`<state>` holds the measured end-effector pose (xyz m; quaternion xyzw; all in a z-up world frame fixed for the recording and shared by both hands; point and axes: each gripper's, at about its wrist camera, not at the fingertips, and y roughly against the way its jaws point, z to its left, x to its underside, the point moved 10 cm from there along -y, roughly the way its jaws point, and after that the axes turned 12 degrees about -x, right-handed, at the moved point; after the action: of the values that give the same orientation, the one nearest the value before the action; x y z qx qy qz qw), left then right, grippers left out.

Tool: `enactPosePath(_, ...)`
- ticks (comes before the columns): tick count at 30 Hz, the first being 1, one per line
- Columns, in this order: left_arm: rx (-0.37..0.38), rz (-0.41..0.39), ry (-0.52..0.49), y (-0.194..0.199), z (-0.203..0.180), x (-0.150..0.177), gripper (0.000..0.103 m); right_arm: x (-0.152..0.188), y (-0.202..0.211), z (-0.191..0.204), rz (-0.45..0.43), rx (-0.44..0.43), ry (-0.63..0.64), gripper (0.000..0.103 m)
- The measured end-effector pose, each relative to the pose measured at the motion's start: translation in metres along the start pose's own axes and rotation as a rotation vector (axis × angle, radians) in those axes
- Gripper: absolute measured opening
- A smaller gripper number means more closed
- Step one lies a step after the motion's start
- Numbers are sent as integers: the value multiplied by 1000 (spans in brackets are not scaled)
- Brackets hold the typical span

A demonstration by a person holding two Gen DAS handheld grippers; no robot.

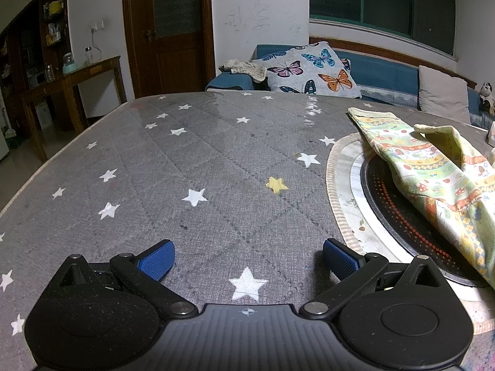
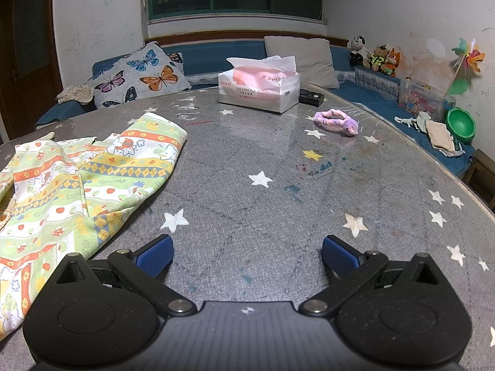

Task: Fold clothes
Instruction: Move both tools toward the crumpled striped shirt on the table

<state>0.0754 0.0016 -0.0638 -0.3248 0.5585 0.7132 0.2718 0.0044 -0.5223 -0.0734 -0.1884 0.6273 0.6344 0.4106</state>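
Blue-padded and spread wide, the left gripper (image 1: 249, 261) hovers over the grey star-printed cover of the counter (image 1: 191, 160), holding nothing. Likewise the right gripper (image 2: 247, 258) has its jaws wide apart over bare cover, empty. Just left of the right gripper lies the task's garment, a crumpled child's garment (image 2: 77, 182) in green, yellow and orange cartoon print; in the left wrist view it drapes partly over a round black burner inset (image 1: 396, 213) in the counter. Farther off sit a purple headband (image 2: 337, 123), then a tissue pack (image 2: 258, 89). Beyond the counter, a butterfly cushion (image 2: 139, 77) rests on a blue sofa (image 2: 216, 52).
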Motion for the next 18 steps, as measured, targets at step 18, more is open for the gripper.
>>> enactPosePath(18, 7, 22, 11, 63, -19, 33, 103, 40, 64, 57, -45, -126, 108, 103)
